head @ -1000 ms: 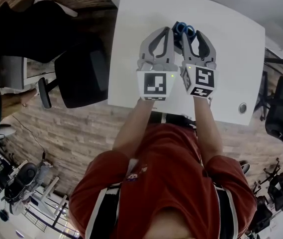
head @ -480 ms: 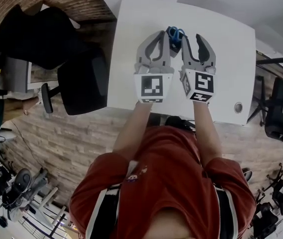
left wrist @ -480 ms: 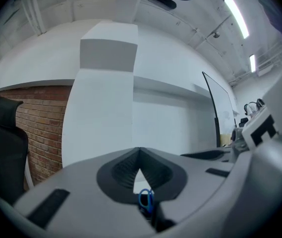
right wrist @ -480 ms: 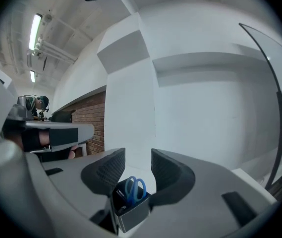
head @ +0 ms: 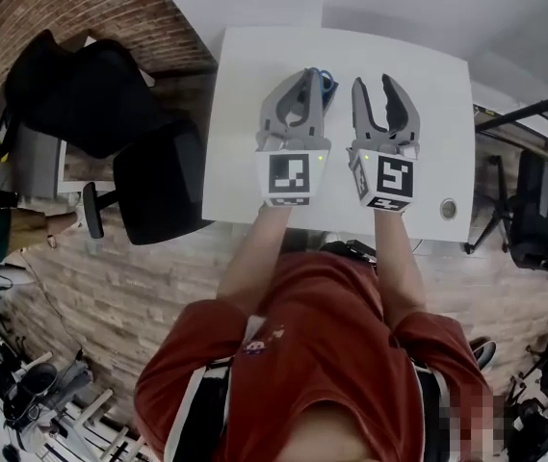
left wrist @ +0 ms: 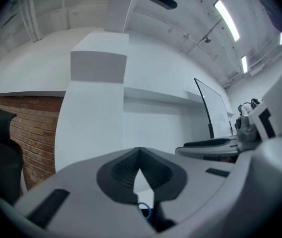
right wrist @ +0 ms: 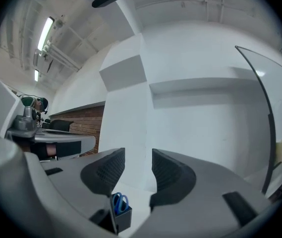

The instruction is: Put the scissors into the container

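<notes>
The blue-handled scissors (right wrist: 119,202) stand handles-up inside the small dark square container (right wrist: 126,219) on the white surface (head: 240,123), so the placing step looks done. The left claw (head: 309,75) is clenched on nothing, its tips pressed together, and hovers close by the container. The right claw (head: 373,85) is released, its jaws apart and empty, alongside the left. By my judgement only the retreat remains: both claws need drawing back without nudging the container.
</notes>
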The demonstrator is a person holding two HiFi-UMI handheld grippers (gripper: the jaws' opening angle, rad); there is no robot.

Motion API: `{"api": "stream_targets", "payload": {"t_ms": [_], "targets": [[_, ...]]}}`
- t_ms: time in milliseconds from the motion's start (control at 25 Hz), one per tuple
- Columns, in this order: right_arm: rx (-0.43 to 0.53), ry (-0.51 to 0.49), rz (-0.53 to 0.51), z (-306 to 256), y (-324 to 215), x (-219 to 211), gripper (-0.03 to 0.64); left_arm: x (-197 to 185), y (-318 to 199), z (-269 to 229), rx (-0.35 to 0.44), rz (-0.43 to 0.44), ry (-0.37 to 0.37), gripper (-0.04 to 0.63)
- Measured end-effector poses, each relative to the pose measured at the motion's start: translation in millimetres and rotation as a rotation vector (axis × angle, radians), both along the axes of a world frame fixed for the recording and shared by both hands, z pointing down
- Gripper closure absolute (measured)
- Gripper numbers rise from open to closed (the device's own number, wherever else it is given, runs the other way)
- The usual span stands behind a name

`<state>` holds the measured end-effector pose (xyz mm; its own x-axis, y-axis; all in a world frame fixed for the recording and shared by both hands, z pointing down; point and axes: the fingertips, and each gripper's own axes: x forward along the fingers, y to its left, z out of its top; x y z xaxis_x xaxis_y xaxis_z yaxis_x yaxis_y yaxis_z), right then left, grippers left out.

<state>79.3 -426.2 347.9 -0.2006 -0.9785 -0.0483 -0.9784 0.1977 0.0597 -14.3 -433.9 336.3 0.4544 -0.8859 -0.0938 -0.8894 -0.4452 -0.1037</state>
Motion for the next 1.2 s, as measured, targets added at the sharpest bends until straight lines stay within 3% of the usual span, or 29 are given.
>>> {"api": "stream_targets", "payload": {"t_ms": [280, 640, 1000, 1200], "targets": [[0.082, 0.036, 0.059, -38.9, 22.4, 36.5, 0.445, 31.0, 12.3, -26.7, 0.056, 0.053, -0.005, 0.583], [0.112, 0.047, 0.124, -54.3, 42.0, 84.0, 0.445, 77.1, 24.7, -42.2, 0.09, 0.117, -0.008, 0.583], [0.113, 0.043, 0.131, -54.4, 45.8, 92.7, 0.453, 84.6, 29.0, -43.3, 0.094, 0.119, -0.013, 0.583], [0.118, 0.035, 0.129, -55.2, 46.8, 92.3, 0.496, 85.8, 30.5, -43.5, 0.092, 0.12, -0.014, 0.583]]}}
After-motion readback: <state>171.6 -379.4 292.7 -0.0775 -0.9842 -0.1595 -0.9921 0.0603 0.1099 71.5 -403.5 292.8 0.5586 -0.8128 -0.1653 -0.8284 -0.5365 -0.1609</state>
